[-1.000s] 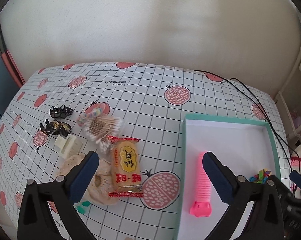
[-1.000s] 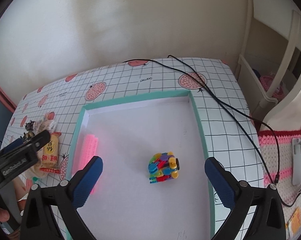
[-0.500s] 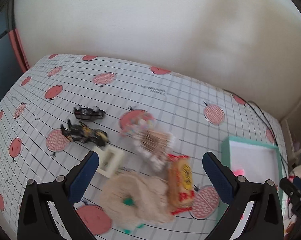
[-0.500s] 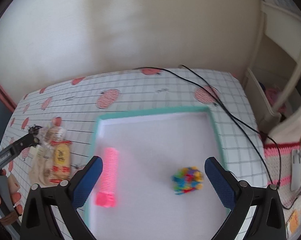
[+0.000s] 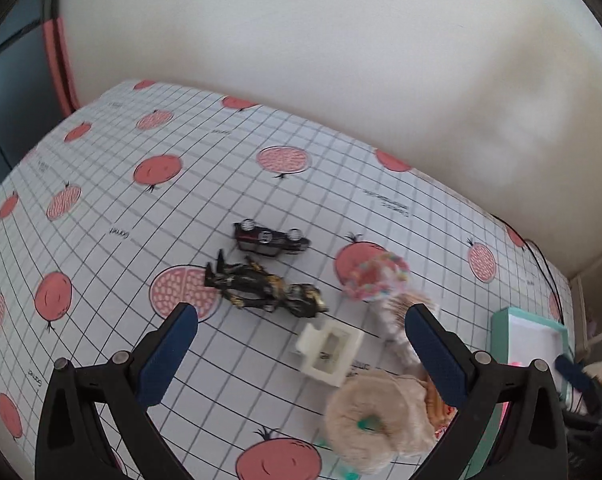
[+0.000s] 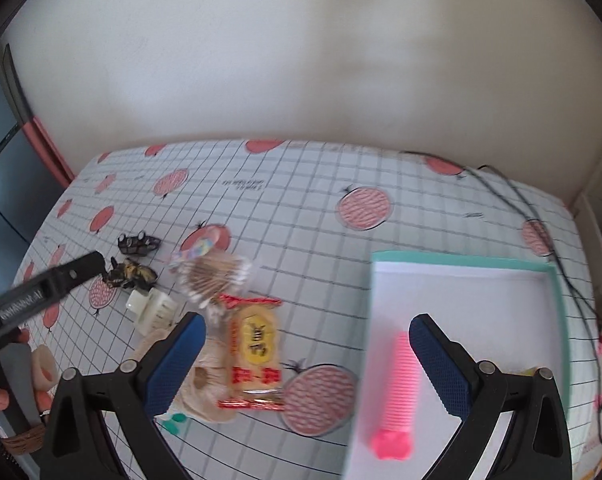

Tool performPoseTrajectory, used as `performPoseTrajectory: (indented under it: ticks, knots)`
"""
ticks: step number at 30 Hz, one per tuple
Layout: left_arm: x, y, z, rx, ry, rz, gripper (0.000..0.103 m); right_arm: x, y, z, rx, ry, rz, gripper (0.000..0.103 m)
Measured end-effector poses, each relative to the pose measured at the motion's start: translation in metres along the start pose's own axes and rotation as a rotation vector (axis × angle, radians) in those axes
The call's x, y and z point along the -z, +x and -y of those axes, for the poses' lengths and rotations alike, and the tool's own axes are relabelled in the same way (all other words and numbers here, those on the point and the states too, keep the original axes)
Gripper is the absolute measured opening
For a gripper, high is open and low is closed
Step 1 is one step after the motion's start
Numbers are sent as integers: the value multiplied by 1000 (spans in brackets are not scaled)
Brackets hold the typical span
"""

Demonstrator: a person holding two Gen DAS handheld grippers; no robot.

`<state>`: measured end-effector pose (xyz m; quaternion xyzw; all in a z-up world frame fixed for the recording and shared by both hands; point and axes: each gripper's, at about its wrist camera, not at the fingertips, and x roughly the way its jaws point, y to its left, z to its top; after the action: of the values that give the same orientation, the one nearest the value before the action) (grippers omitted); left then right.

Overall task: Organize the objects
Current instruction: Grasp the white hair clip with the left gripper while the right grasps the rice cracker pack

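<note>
Left claw (image 5: 301,344) spread wide, empty, above black toy car (image 5: 271,238) & black-gold toy motorbike (image 5: 263,290) on grid-pattern worktop (image 5: 141,216). Mid: white plastic clip box (image 5: 329,350), cotton-swab pack (image 6: 217,274), yellow snack packet (image 6: 255,354). Right claw (image 6: 307,364) spread, empty; pink ribbed tube (image 6: 399,390) lies in teal-rimmed white tray (image 6: 557,292).

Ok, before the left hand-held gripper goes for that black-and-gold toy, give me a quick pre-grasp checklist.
1. Left hand-held gripper open and empty: ok.
2. Black-and-gold toy between and ahead of the fingers: ok.
3. Clearance from the black toy car: ok, apart.
4. Clearance from the white plastic piece: cannot tell, very close.
5. Right hand-held gripper open, out of the way: ok.
6. Room in the teal tray beside the pink comb: ok.
</note>
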<state>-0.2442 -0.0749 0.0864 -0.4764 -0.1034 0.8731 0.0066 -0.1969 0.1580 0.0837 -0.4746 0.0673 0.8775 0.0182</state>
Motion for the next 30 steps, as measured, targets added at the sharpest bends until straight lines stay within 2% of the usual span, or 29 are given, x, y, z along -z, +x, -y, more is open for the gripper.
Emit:
performPoseTrajectory:
  ticks: [3, 7, 12, 16, 20, 25, 27, 30]
  knots:
    - [-3, 8, -10, 19, -18, -27, 103, 4, 13, -6, 6, -5, -29, 103]
    - [-2, 21, -10, 5, -6, -57, 103, 7, 29, -12, 1, -3, -57, 102]
    - [4, 37, 0, 20, 2, -125, 103, 10, 46, -23, -10, -8, -86, 97]
    - [11, 45, 12, 5, 46, -141, 102, 14, 58, -23, -8, 3, -110, 94]
    - [17, 54, 18, 11, 57, -170, 91, 17, 65, -20, -1, 17, -130, 90]
    - [24, 65, 24, 18, 77, -193, 85, 21, 72, -14, -3, 34, -146, 84]
    - [26, 69, 27, 20, 84, -202, 75, 21, 74, -13, -1, 37, -155, 78]
    - [29, 74, 29, 18, 90, -212, 71, 22, 76, -13, -11, 42, -161, 71]
